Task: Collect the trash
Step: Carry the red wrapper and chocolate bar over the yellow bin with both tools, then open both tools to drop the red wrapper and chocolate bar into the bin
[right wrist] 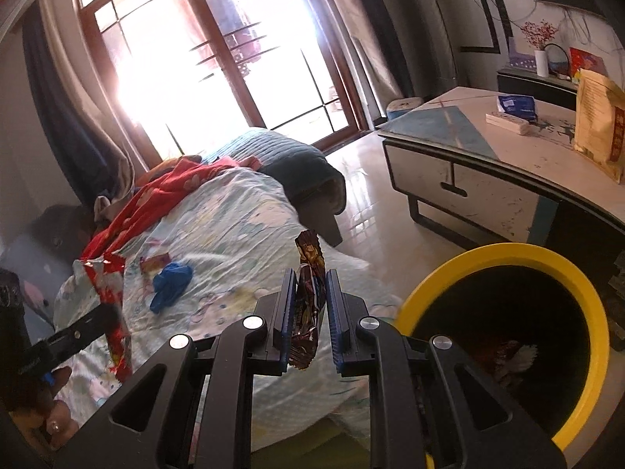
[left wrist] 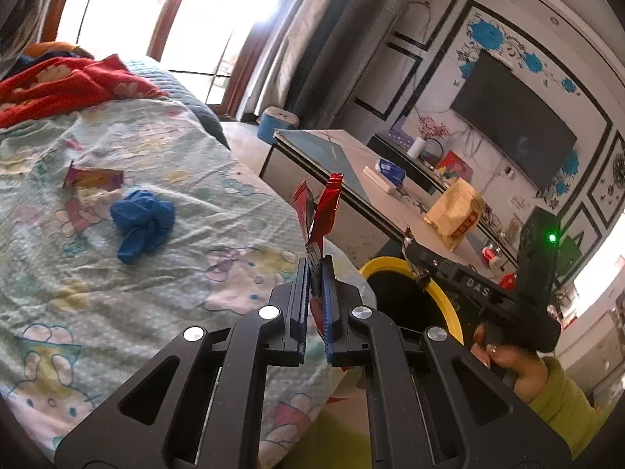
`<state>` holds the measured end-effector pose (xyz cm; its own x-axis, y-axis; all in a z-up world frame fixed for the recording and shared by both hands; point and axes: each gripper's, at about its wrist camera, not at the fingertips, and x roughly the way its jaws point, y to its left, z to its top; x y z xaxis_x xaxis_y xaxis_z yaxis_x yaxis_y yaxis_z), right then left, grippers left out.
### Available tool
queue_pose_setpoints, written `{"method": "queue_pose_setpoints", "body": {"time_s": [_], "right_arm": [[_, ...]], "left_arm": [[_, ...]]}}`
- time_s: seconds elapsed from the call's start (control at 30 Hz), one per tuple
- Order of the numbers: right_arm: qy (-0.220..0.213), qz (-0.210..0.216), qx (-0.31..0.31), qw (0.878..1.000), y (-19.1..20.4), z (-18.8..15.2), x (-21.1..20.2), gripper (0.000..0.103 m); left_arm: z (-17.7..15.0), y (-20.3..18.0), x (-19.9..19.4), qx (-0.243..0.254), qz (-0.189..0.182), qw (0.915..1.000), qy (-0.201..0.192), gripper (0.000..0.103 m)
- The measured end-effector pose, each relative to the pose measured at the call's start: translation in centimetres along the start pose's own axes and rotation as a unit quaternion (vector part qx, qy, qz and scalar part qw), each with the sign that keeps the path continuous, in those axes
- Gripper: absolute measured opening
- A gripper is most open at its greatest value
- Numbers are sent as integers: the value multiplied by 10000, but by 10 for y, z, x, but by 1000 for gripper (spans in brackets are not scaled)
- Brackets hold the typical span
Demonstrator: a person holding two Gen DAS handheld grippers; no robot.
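My left gripper (left wrist: 313, 269) is shut on a red foil wrapper (left wrist: 326, 211) that sticks up from the jaws over the bed's edge. My right gripper (right wrist: 309, 279) is shut on a dark brown snack wrapper (right wrist: 308, 273), held upright. A yellow-rimmed black bin (right wrist: 504, 252) stands low at the right, some trash inside; it shows as a yellow rim (left wrist: 386, 264) in the left wrist view, under the right gripper (left wrist: 416, 269). On the bedsheet lie a crumpled blue glove (left wrist: 142, 222) (right wrist: 170, 283) and a purple-orange wrapper (left wrist: 93, 178) (right wrist: 154, 262).
A red blanket (left wrist: 66, 86) is bunched at the bed's far end. A low white table (right wrist: 519, 164) with a brown paper bag (right wrist: 599, 129) stands past the bin. A hand in a green sleeve (left wrist: 554, 398) holds the right gripper. Glossy floor (right wrist: 371, 191) runs between bed and table.
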<state>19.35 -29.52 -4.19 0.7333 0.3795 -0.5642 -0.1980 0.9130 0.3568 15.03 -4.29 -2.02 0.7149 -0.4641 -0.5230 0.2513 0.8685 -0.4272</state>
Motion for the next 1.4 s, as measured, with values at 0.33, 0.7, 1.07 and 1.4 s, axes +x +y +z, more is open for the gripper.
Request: {"method": "queue_pose_setpoints", "body": {"time_s": [0.33, 0.7, 1.07, 1.4], "right_arm": [[-42, -354, 22, 9994, -34, 8, -14, 15], [-181, -690, 396, 9967, -83, 14, -32, 15], [-164, -837, 870, 9925, -136, 11, -46, 16], [110, -829, 1173, 9896, -168, -3, -42, 21]], "left_arm": [[-4, -43, 23, 372, -325, 9986, 212, 3], [-14, -78, 62, 638, -697, 9935, 629, 3], [-27, -116, 111, 1013, -978, 9844, 1055, 3], [-48, -141, 164, 1244, -1087, 9729, 1617, 5]]}}
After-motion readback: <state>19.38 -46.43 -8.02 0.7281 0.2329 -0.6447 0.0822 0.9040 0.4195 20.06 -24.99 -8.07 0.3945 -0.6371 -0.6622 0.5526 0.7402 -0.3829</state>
